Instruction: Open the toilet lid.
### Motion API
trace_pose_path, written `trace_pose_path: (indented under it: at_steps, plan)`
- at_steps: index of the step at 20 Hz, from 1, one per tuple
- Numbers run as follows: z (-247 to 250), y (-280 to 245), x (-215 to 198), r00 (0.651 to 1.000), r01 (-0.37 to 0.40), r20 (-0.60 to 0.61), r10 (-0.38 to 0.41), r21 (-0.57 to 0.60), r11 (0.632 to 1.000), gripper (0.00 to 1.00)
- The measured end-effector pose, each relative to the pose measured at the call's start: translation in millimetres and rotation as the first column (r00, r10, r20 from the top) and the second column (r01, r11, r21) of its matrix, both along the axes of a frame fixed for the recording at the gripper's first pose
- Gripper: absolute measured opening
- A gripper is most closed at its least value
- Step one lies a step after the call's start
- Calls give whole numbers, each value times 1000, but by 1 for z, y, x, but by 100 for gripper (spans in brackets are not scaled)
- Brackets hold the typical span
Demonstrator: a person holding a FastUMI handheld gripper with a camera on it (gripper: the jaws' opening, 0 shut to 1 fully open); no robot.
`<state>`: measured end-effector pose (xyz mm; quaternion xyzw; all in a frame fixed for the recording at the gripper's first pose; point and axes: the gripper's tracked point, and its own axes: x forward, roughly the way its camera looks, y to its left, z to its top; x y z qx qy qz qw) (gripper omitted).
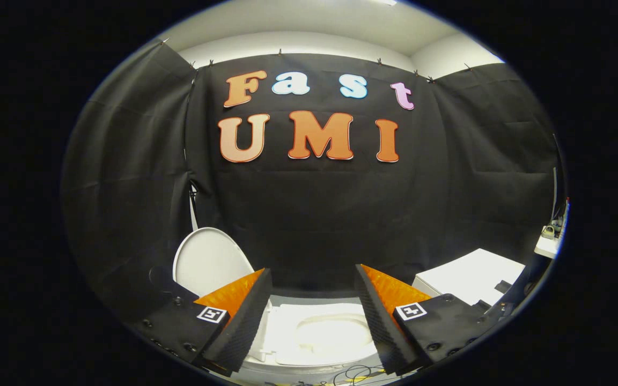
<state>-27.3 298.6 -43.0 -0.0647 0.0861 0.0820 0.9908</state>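
White oval plastic toilet lid (210, 262) already standing upright, far left, leaning back toward the black cloth wall (314, 214). White seat and bowl (330, 332) lying exposed just ahead, seen in the gap between the fingers. Looks done, basically. Main risk from here: nudging the lid while pulling away (left finger sits close in front of it) and letting it drop shut again. Also loose cables (357, 375) near the bowl's front edge, easy to snag. Gripper (314, 316) spread wide, holding nothing, touching nothing. White box-like unit (475, 279) off to the right.
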Motion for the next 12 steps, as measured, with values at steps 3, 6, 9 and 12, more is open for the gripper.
trace_pose_path:
  at_steps: [3, 6, 9, 12]
  plan:
    - [3, -3, 0, 1000, 9, 10, -9, -6, 1000, 98]
    - [-1, 0, 0, 1000, 6, 1, -6, -1, 1000, 98]
    - [-2, -2, 1, 1000, 13, -1, -13, 1, 1000, 98]
    - [-3, -4, 0, 1000, 14, -3, -14, 7, 1000, 98]
